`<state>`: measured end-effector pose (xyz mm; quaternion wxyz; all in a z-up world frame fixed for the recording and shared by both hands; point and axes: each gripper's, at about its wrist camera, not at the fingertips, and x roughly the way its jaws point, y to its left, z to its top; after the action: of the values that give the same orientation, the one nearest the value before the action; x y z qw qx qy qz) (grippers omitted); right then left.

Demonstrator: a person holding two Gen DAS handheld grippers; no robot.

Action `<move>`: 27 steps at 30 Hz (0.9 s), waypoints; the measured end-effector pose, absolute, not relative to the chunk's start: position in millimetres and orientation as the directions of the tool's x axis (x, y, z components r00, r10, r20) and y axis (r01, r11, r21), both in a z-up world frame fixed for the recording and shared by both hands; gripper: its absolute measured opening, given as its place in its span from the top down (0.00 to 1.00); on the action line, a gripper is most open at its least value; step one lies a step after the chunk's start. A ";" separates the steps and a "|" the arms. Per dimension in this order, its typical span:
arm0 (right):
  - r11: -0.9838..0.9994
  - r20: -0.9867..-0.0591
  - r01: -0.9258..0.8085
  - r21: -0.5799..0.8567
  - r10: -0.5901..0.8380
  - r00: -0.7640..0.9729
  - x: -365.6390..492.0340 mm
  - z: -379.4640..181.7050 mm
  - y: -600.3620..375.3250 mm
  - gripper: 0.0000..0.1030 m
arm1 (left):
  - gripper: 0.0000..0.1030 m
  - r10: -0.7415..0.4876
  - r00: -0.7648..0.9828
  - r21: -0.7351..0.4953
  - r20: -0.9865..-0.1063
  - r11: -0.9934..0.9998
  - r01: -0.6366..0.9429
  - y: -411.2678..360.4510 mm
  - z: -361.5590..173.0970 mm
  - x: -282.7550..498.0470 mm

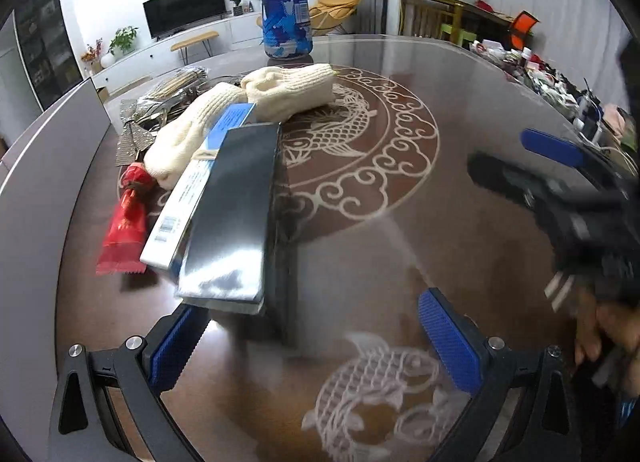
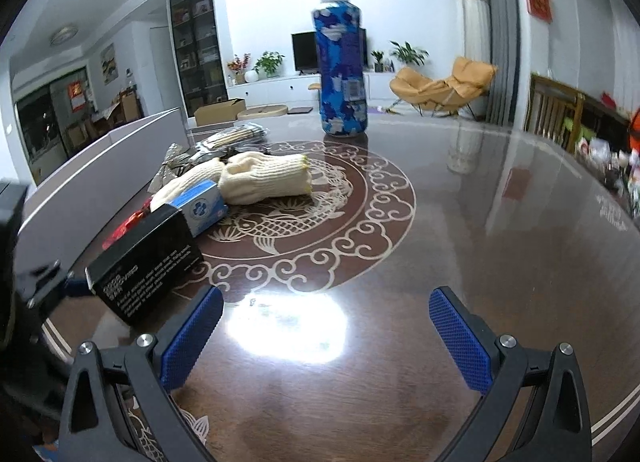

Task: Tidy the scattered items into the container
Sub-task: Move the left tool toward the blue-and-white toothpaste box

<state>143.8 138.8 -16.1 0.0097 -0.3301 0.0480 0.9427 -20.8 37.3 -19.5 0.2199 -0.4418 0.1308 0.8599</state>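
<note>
Left gripper (image 1: 312, 338): jaws spread wide, holding nothing; its left pad sits just beside the near end of the black box.
Right gripper (image 2: 326, 338): jaws spread wide, empty, low over bare tabletop (image 2: 460, 229) toward the near edge.
Black box (image 1: 236, 213): nearest item, long, propped on its neighbours; left part of the tabletop.
Blue-and-white carton (image 1: 192, 197): touching the black box on its left, partly under it.
Red wrapper (image 1: 126, 229): flat, just left of the carton.
Knit gloves (image 1: 280, 93): two cream pieces, beyond the boxes, one overlapping the carton's far end.
Clear packets (image 1: 176, 89): crumpled, with stick-like contents; behind the gloves, contents unclear.
Blue bottle (image 2: 342, 73): upright, alone, toward the far edge.
Container (image 2: 80, 177): probably the grey wall along the left edge of the tabletop; only its outside shows, so contents cannot be told.
Progress: judged barely begun; every listed item lies on the tabletop, none seen inside anything.
Remaining: all of the above; the black box looks first in line for the left gripper.
</note>
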 end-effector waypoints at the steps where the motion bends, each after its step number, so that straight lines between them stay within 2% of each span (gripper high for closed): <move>1: -0.994 -0.628 -0.057 0.097 -0.016 -0.778 142.7 -17.1 141.2 0.00 | 0.00 0.252 -0.515 0.030 -0.820 -0.878 -0.477 30.7 -19.7 -18.9; 7: -0.987 -0.651 -0.066 0.147 -0.046 -0.758 137.9 -22.3 149.5 0.00 | 0.00 0.182 -0.511 0.017 -0.840 -0.933 -0.359 -10.6 -23.9 -5.0; 11: -0.995 -0.669 -0.003 0.103 -0.067 -0.741 134.3 -24.0 133.2 0.00 | 0.00 0.205 -0.505 -0.041 -0.838 -0.947 -0.318 -31.0 -26.1 9.7; 17: -0.947 -0.680 0.205 0.246 -0.320 -0.660 123.5 -27.0 89.2 0.00 | 0.00 0.203 -0.541 -0.051 -0.816 -0.958 -0.282 -50.6 -21.1 39.8; 20: -0.917 -0.694 0.288 0.277 -0.398 -0.600 111.3 -28.1 55.7 0.00 | 0.00 0.185 -0.556 -0.044 -0.810 -0.965 -0.258 -63.0 -16.9 50.7; 23: -0.909 -0.737 0.365 0.201 -0.386 -0.555 100.3 -33.3 14.6 0.00 | 0.00 0.173 -0.573 -0.037 -0.801 -0.970 -0.240 -71.4 -10.8 58.8; 27: -0.932 -0.776 0.345 0.111 -0.298 -0.556 85.4 -42.6 -11.4 0.00 | 0.00 0.174 -0.580 -0.047 -0.796 -0.973 -0.228 -80.6 -9.4 64.9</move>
<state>85.4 -11.4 -42.6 -0.1824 -0.4347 -0.0271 0.8815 64.9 -80.6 -9.4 0.1132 -0.4443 0.0301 0.8882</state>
